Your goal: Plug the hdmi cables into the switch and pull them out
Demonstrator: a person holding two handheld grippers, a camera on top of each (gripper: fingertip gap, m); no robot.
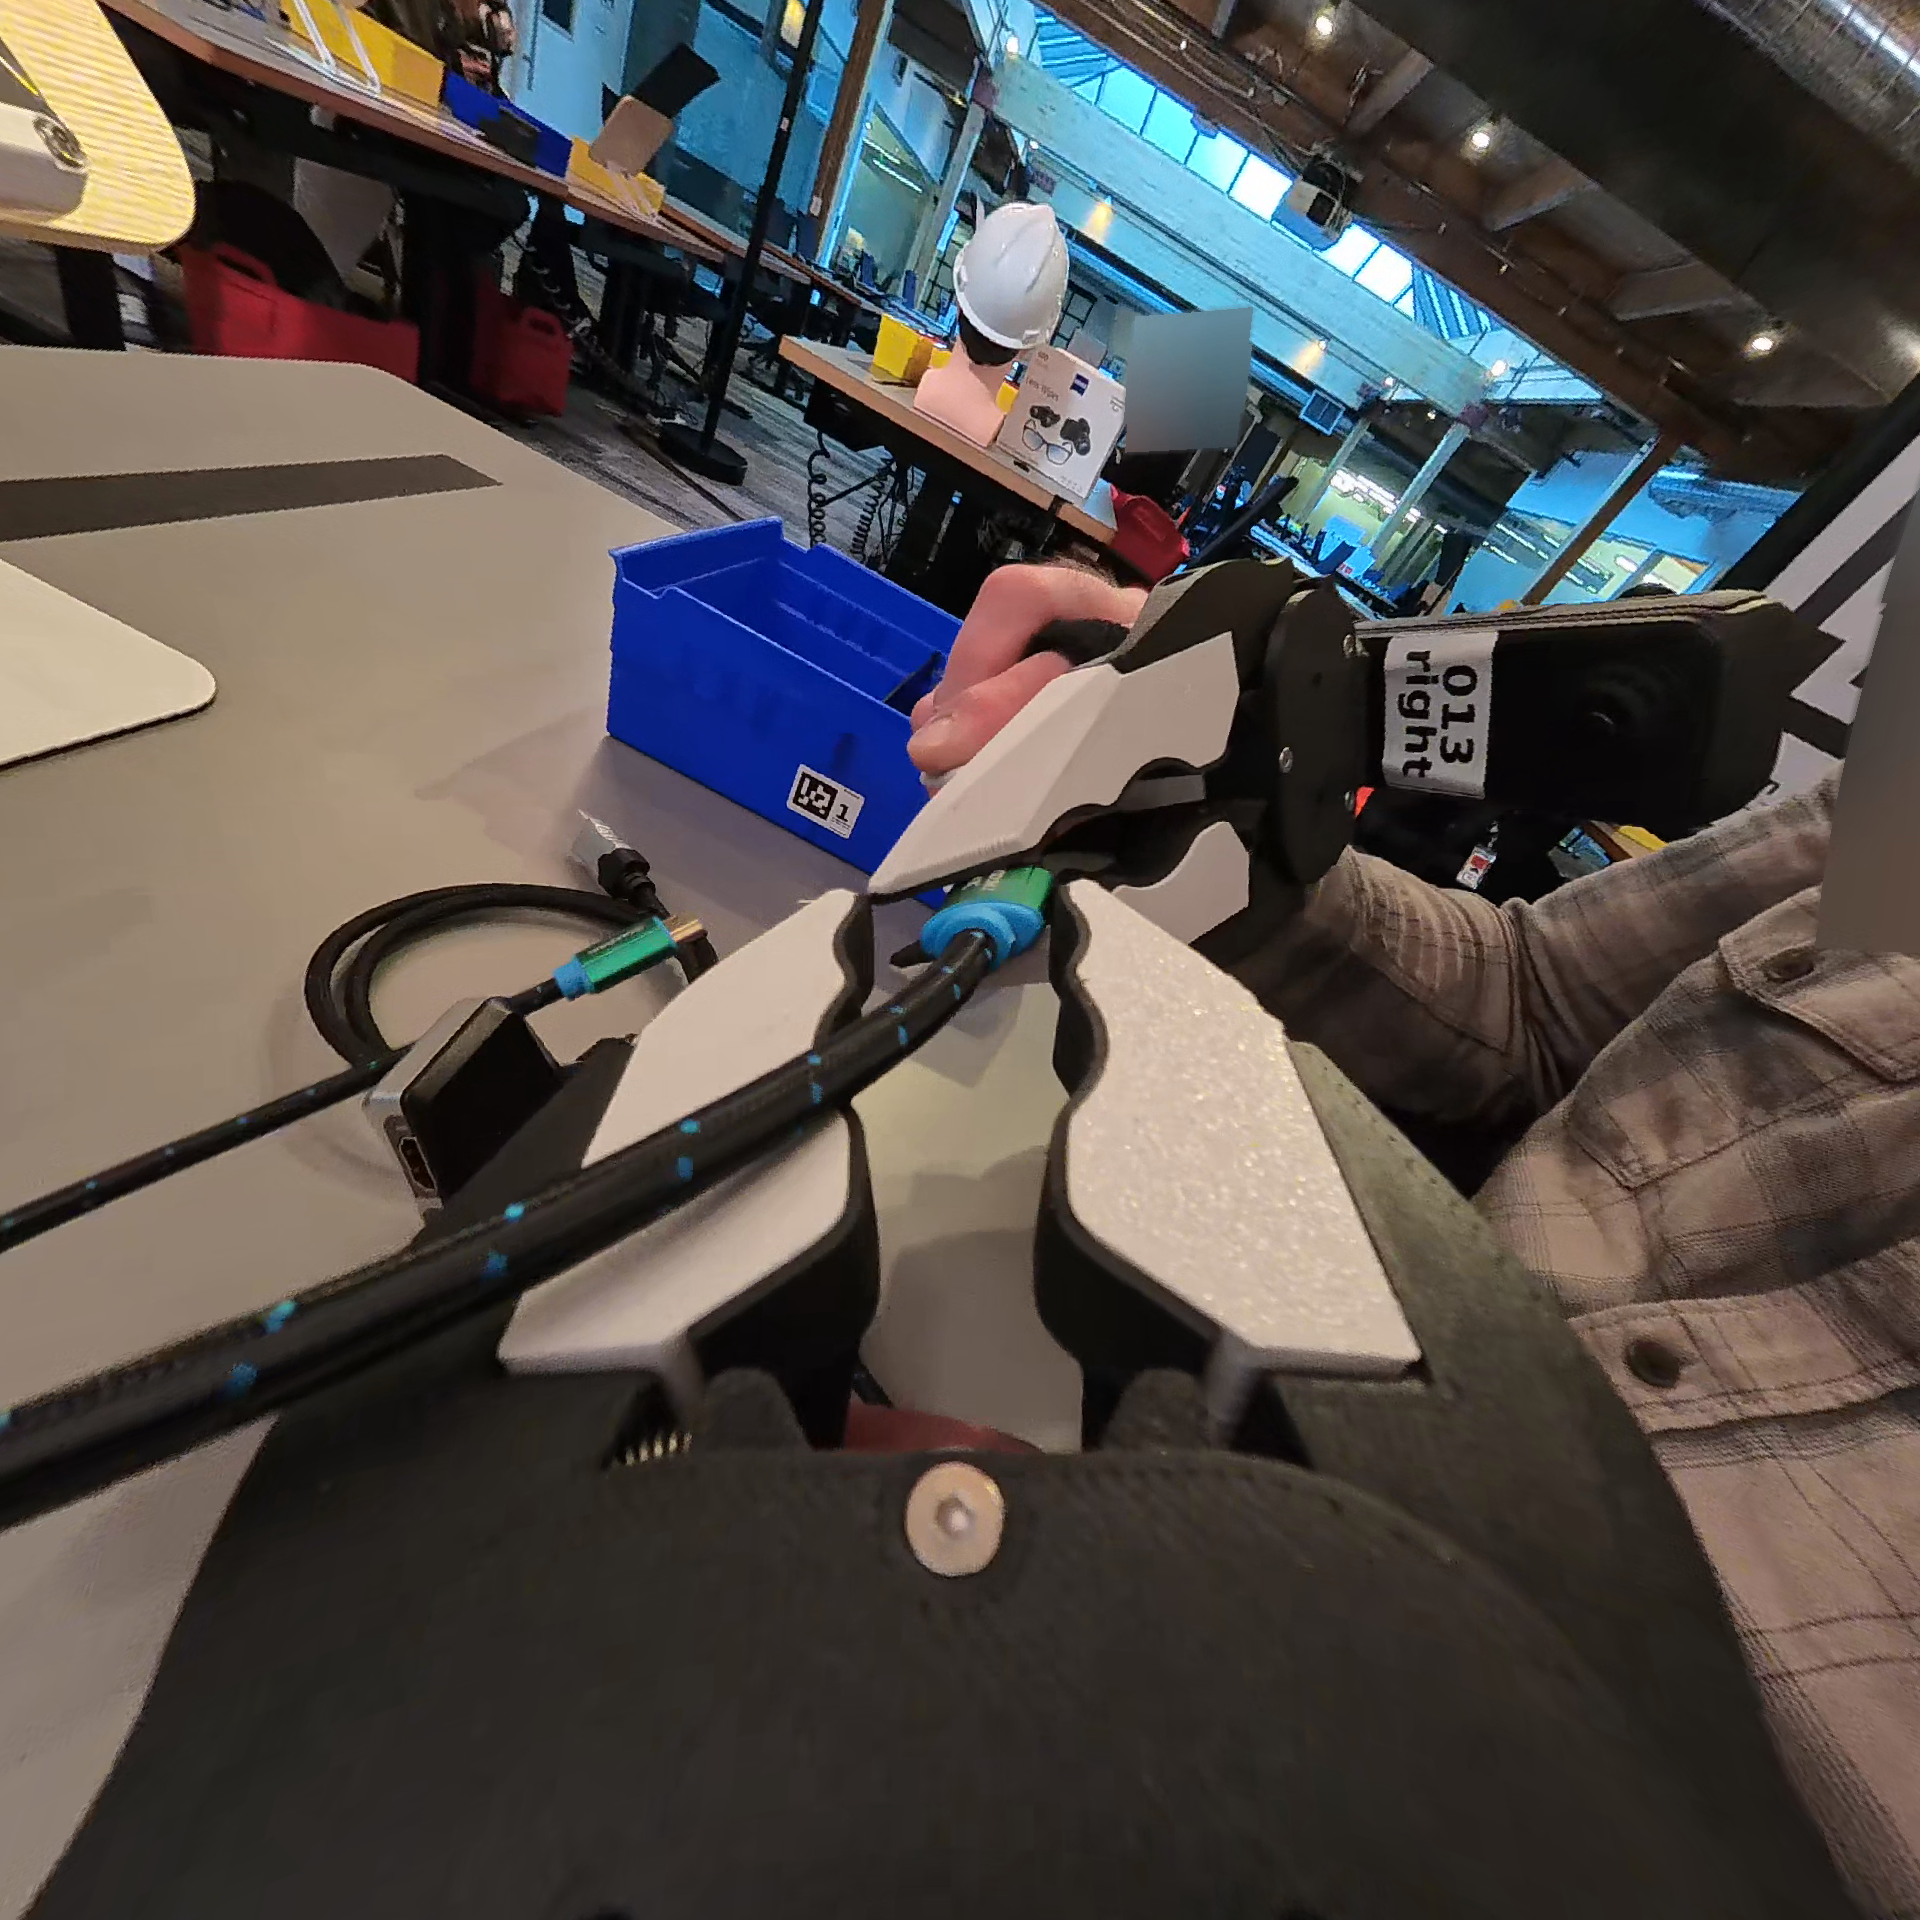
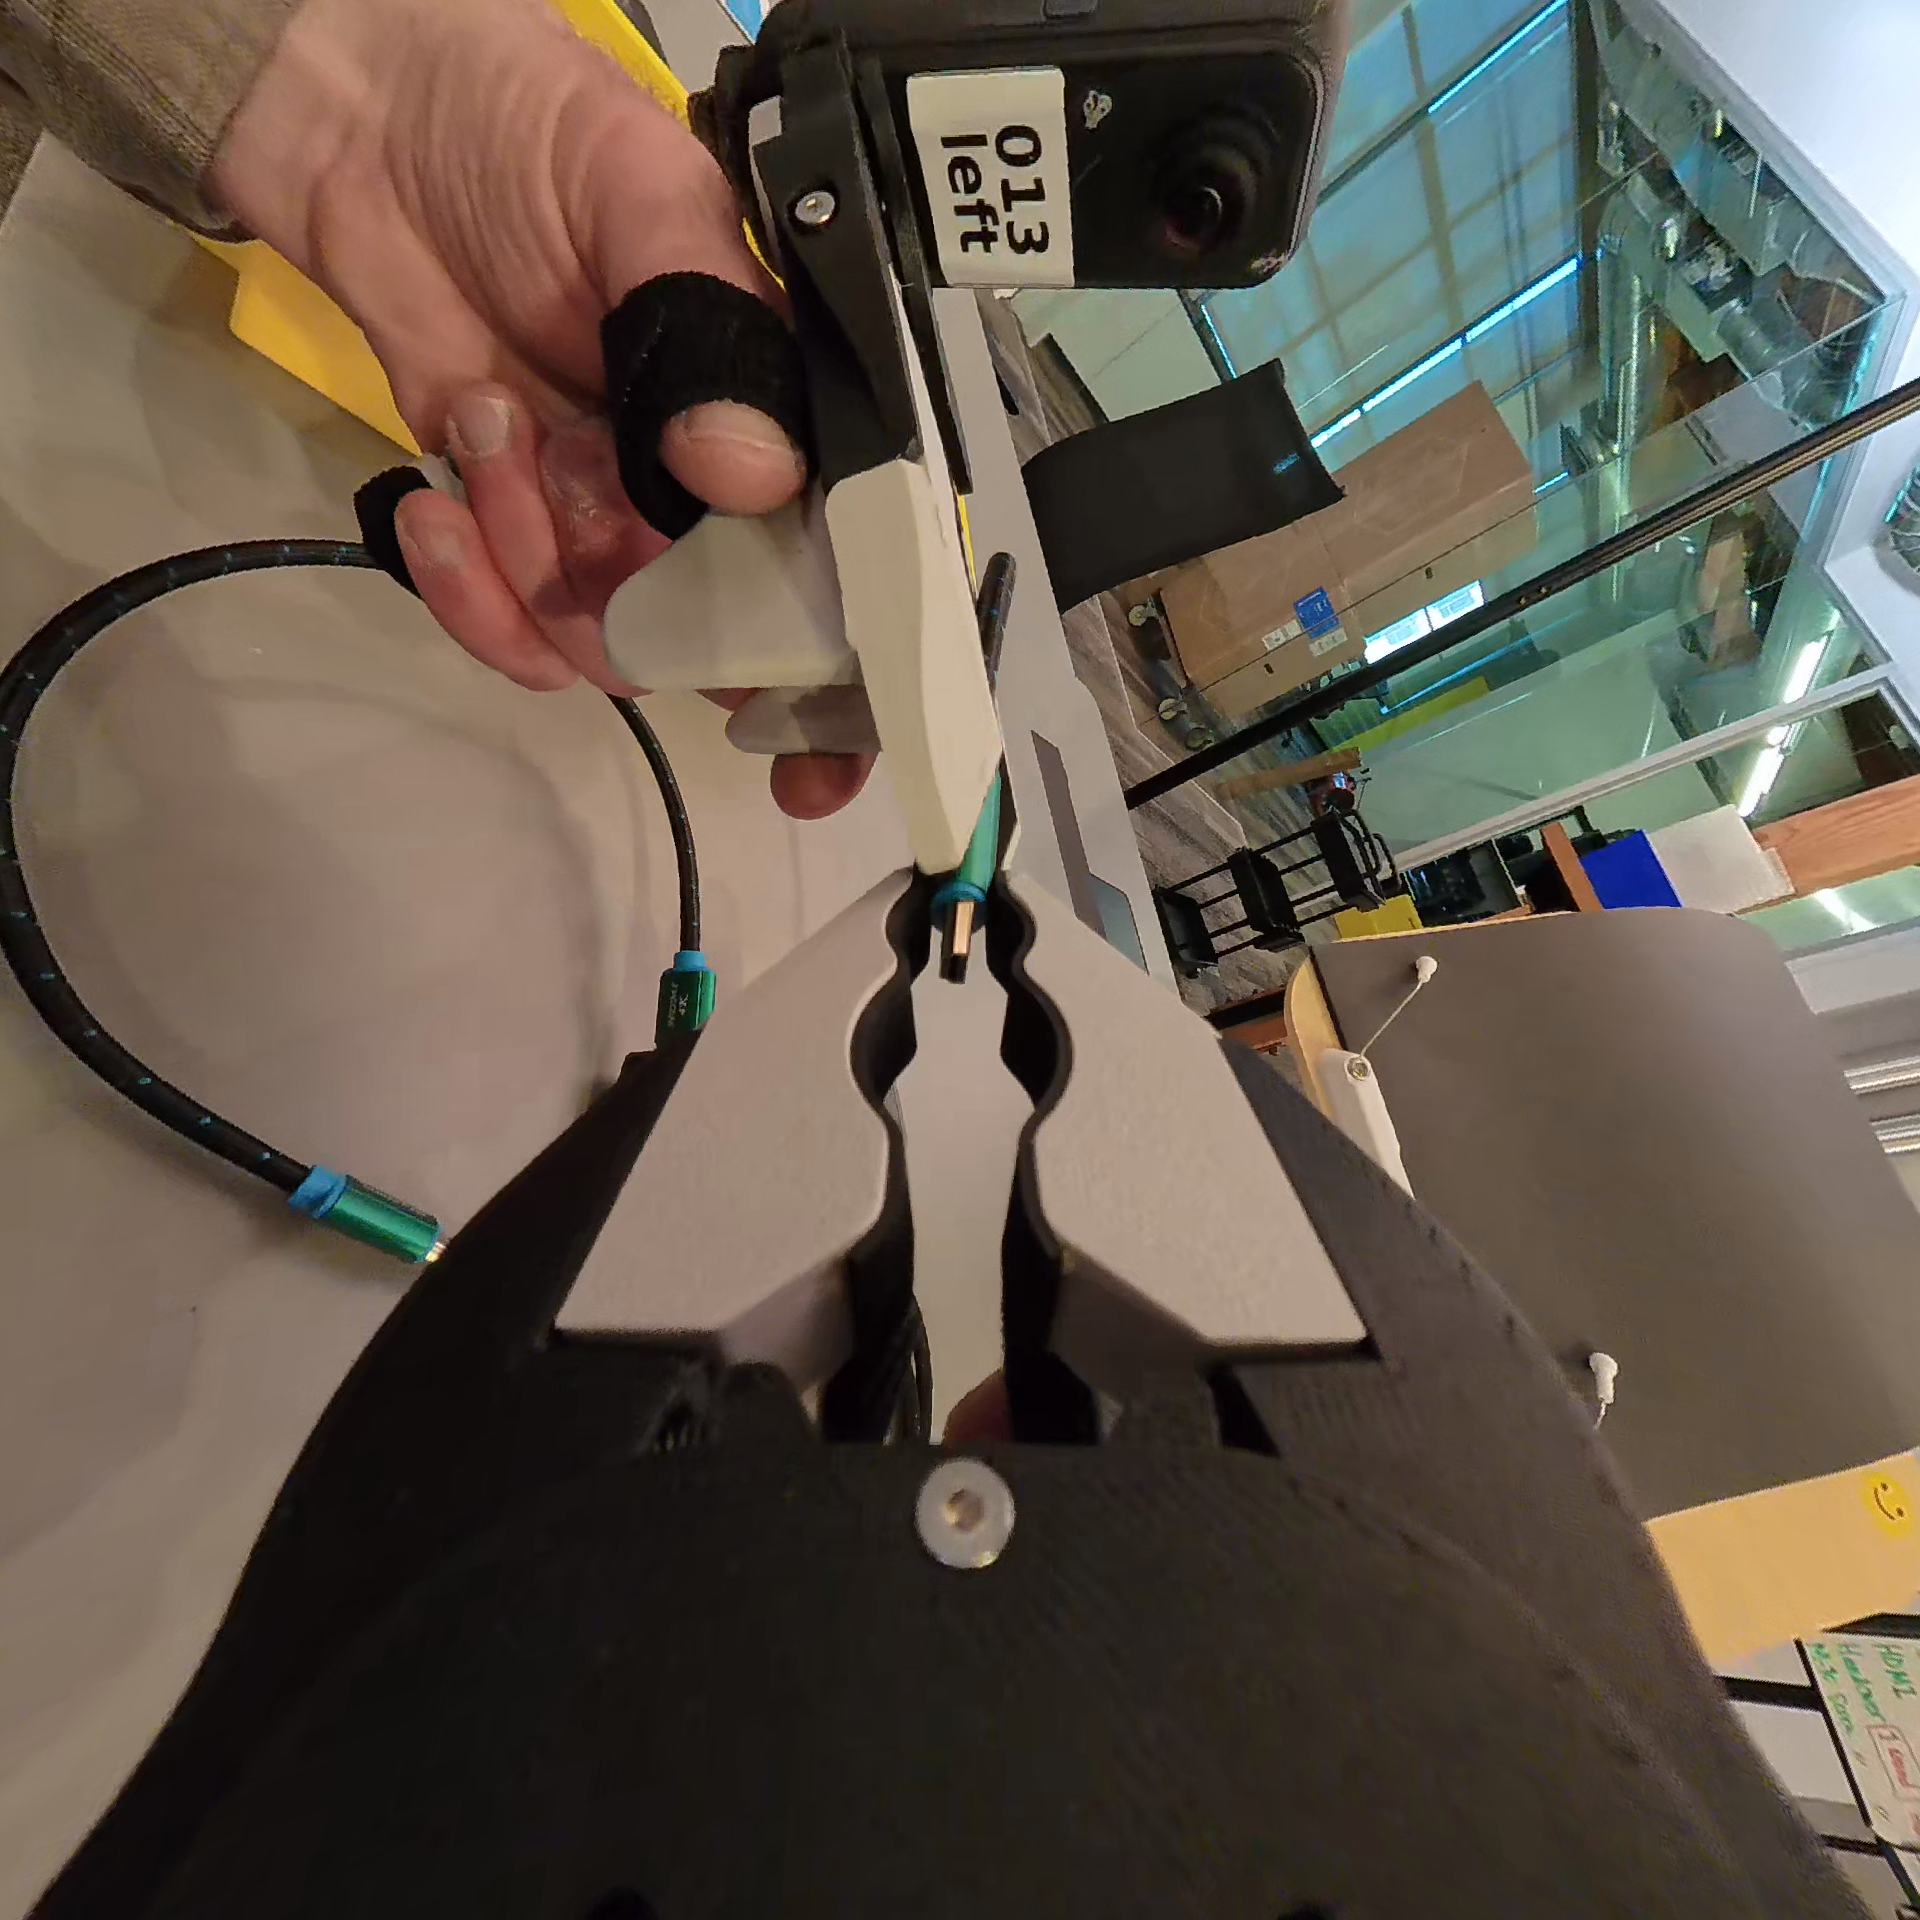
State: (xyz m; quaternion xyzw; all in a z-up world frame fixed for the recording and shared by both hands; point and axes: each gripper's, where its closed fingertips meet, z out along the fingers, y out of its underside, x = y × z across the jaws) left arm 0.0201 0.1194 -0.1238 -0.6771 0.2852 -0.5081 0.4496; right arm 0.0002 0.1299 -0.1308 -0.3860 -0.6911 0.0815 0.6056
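An HDMI plug with a green body and blue collar [image 1: 982,920] hangs above the table where the two grippers meet. My right gripper [image 2: 961,896] is shut on it. The plug's metal tip [image 2: 956,940] points back between the right gripper's fingers [image 1: 1039,758]. My left gripper [image 1: 961,909] is open, its tips on either side of the collar. The black braided cable [image 1: 623,1153] lies across its left finger. The switch [image 1: 457,1101], a small grey and black box with an empty port facing me, sits on the table, partly hidden by that finger.
Two more green plugs [image 2: 681,987] [image 2: 374,1226] and a looped black cable [image 2: 31,831] lie on the grey table [image 1: 312,727]. A grey plug [image 1: 608,842] lies near a blue bin [image 1: 748,665]. A white pad [image 1: 83,675] is at the left. A person's plaid sleeve [image 1: 1662,1091] is on the right. My left and right fingertips are right by each other.
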